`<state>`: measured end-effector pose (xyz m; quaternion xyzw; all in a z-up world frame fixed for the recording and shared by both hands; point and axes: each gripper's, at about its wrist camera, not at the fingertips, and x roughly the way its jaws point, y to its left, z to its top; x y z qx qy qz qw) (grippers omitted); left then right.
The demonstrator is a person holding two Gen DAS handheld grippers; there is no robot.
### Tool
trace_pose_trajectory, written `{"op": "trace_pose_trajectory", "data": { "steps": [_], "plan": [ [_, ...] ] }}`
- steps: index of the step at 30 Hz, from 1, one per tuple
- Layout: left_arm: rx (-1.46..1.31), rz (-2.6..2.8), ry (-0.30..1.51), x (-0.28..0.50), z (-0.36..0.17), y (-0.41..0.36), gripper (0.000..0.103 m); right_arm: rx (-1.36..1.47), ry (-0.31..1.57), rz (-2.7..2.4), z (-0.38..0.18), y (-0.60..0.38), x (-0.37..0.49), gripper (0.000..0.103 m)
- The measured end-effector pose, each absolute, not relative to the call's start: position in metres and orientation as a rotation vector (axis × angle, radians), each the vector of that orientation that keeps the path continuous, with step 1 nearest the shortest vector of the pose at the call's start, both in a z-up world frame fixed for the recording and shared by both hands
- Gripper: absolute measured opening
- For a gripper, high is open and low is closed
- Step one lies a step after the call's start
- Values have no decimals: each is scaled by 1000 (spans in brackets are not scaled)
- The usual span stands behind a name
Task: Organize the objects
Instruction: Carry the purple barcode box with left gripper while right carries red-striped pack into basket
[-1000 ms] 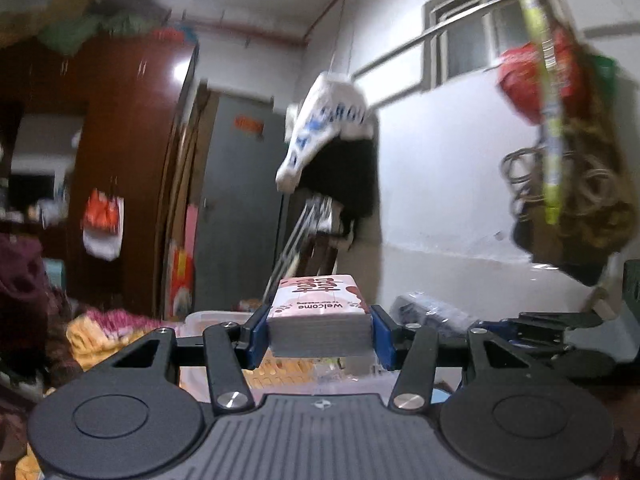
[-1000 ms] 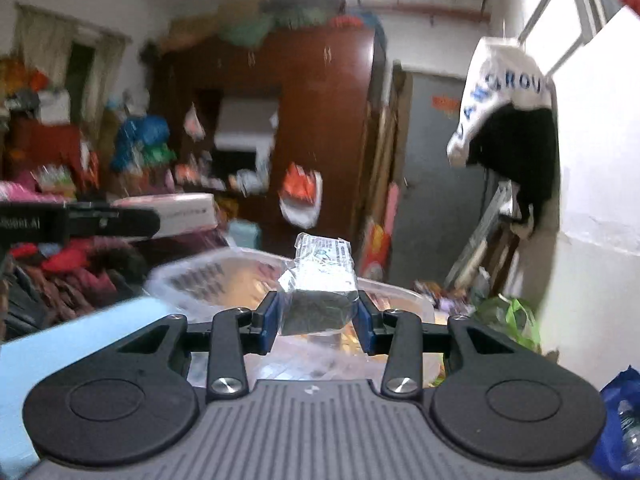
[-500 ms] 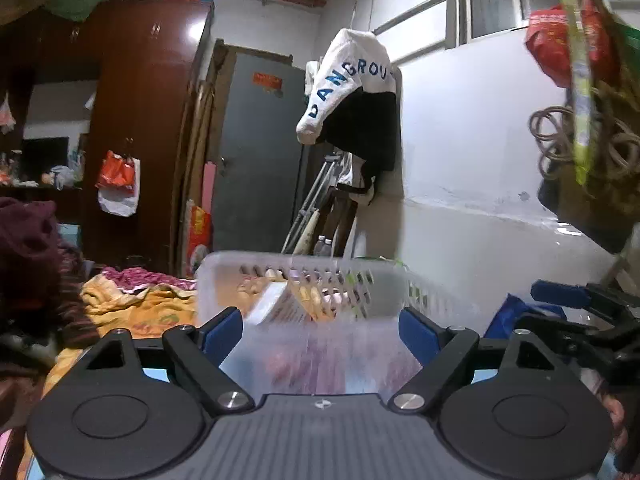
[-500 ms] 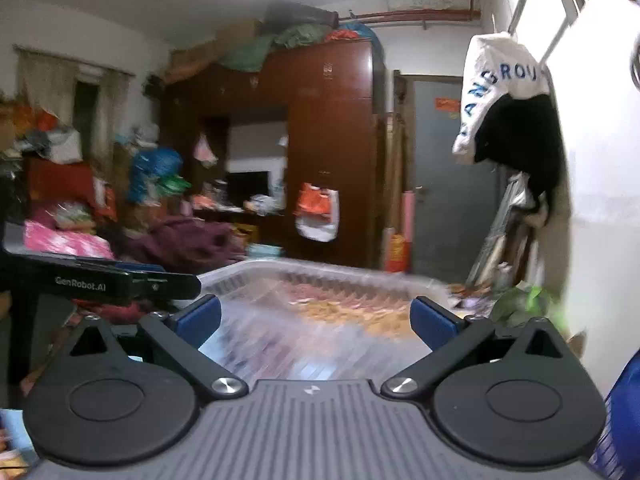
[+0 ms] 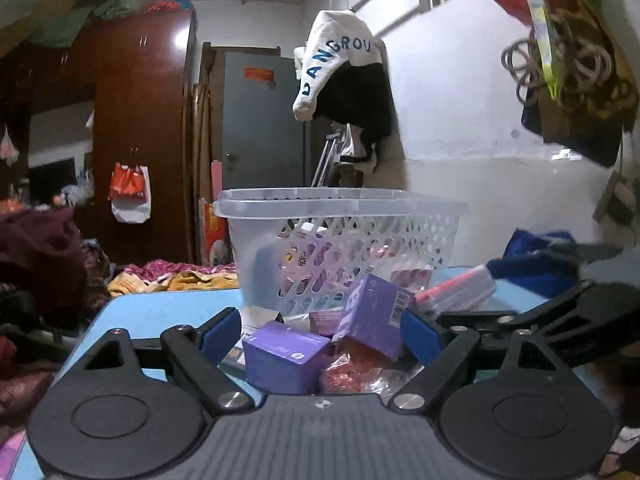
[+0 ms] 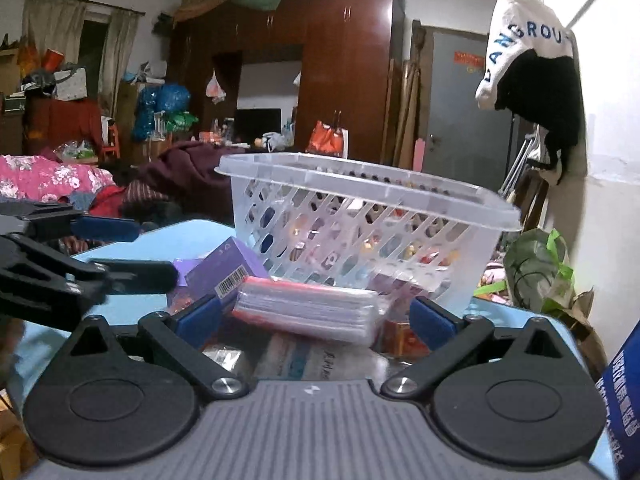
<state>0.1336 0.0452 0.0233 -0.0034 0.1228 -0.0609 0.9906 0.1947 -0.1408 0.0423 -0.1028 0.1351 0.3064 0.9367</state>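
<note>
Left wrist view: left gripper [image 5: 322, 332] gapes wide, empty, over purple boxes [image 5: 286, 356] (basket [image 5: 340, 204] behind); right gripper [image 6: 316, 316] likewise spread, flanking a card pack [image 6: 308, 310].

Basket [image 5: 344, 240]: translucent perforated plastic, smooth, slight sheen. Purple boxes [image 5: 286, 356]: matt printed card; flat pack [image 6: 308, 310]: glossy clear film wrap. Tabletop [image 5: 160, 312]: smooth light-blue, semi-matt; wardrobe [image 6: 344, 68]: glossy dark wood.

Dark wooden wardrobe [image 6: 340, 68], grey door [image 5: 262, 120], white wall [image 5: 460, 120]
</note>
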Motion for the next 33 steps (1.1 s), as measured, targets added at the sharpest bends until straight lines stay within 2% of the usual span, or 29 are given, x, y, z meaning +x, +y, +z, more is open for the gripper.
{"op": "trace_pose_trajectory", "data": {
  "steps": [2, 3, 4, 8, 14, 19, 21, 22, 30, 31, 33],
  "plan": [
    [-22, -95, 244, 130, 23, 52, 89, -196, 297, 645, 40, -139, 195, 97],
    [-25, -84, 242, 129, 23, 54, 89, -193, 304, 642, 39, -139, 197, 91],
    [-29, -83, 243, 129, 23, 56, 89, -191, 310, 638, 40, -140, 198, 80],
    [-13, -113, 253, 132, 21, 51, 89, -158, 286, 635, 39, -153, 187, 78],
    [176, -132, 280, 149, 22, 1, 89, 26, 236, 624, 41, -206, 184, 78],
    [286, -176, 395, 168, 13, -31, 89, 102, 249, 608, 31, -227, 190, 78],
    [347, -162, 405, 167, 10, -41, 85, 133, 238, 604, 30, -231, 189, 78],
    [355, -165, 400, 166, 10, -42, 81, 136, 228, 601, 30, -232, 188, 78],
    [320, -156, 401, 180, 16, -42, 80, 162, 217, 597, 29, -234, 190, 78],
    [328, -164, 416, 183, 13, -43, 78, 165, 217, 596, 28, -234, 190, 78],
    [330, -175, 435, 186, 10, -44, 58, 166, 215, 596, 27, -234, 190, 78]
  ]
}}
